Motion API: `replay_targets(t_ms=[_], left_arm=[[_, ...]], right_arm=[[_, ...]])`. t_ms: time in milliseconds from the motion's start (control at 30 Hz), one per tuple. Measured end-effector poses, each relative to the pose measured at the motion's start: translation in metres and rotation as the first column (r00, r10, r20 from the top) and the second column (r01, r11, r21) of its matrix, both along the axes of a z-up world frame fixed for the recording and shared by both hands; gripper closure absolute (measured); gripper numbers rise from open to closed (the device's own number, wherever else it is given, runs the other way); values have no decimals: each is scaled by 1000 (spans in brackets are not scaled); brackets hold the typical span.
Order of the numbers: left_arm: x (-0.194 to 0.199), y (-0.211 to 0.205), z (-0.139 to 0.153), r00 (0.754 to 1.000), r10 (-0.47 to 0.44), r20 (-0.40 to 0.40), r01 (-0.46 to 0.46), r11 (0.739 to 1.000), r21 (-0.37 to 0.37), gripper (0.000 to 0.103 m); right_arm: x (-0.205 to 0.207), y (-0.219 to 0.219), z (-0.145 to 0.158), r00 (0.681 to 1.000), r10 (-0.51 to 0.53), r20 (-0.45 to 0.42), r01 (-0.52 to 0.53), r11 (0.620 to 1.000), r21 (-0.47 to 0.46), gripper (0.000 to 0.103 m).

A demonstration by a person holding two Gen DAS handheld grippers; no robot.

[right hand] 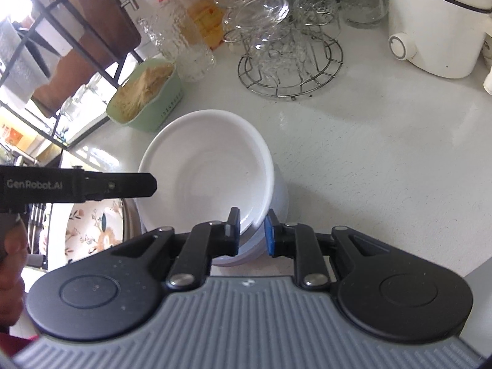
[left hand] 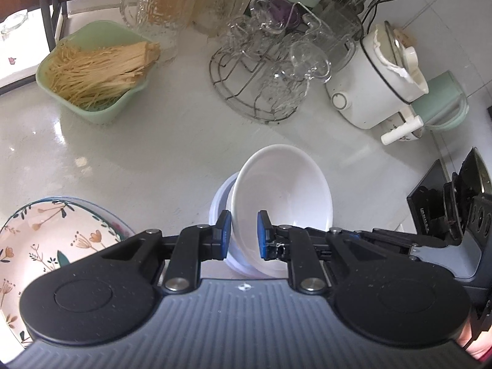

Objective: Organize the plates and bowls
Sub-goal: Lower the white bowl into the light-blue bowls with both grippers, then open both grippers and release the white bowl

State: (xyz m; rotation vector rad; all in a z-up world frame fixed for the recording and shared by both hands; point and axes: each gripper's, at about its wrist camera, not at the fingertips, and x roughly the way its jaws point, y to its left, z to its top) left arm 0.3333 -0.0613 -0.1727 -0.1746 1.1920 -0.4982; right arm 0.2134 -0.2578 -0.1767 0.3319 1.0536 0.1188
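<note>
A white bowl [left hand: 286, 190] hangs tilted over a second, pale bowl [left hand: 220, 203] that stands on the white counter. My left gripper [left hand: 243, 235] is shut on the near rim of the tilted bowl, one blue pad inside and one outside. In the right wrist view the same white bowl [right hand: 209, 166] leans inside the pale bowl [right hand: 281, 196]. My right gripper [right hand: 252, 232] is shut on its rim at the other side. One left finger [right hand: 132, 184] reaches in from the left. A floral plate [left hand: 46, 246] lies to the left of the bowls.
A green basket [left hand: 92, 73] of dried strands sits at the back left. A wire rack of glass cups [left hand: 270, 70] stands behind the bowls, with glass jugs [left hand: 160, 6] further back. A white cooker [left hand: 375, 77] and mint kettle [left hand: 442, 101] stand at the right. A person's hand [right hand: 9, 261] shows.
</note>
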Motion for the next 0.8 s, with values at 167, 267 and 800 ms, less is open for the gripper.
replay_targets(t_ms=[167, 267, 800], left_arm=[[1, 4, -2, 1000, 3, -4, -3, 1000, 3, 84], [3, 8, -4, 999, 28, -26, -28, 1000, 0, 66], [10, 2, -28, 1000, 1, -15, 0, 998, 58, 45]], right_arm=[[1, 2, 0, 1000, -1, 0, 1, 1000, 0, 82], [4, 3, 0, 1000, -21, -14, 21, 1000, -17, 82], [14, -11, -20, 998, -60, 9, 60, 997, -40, 53]])
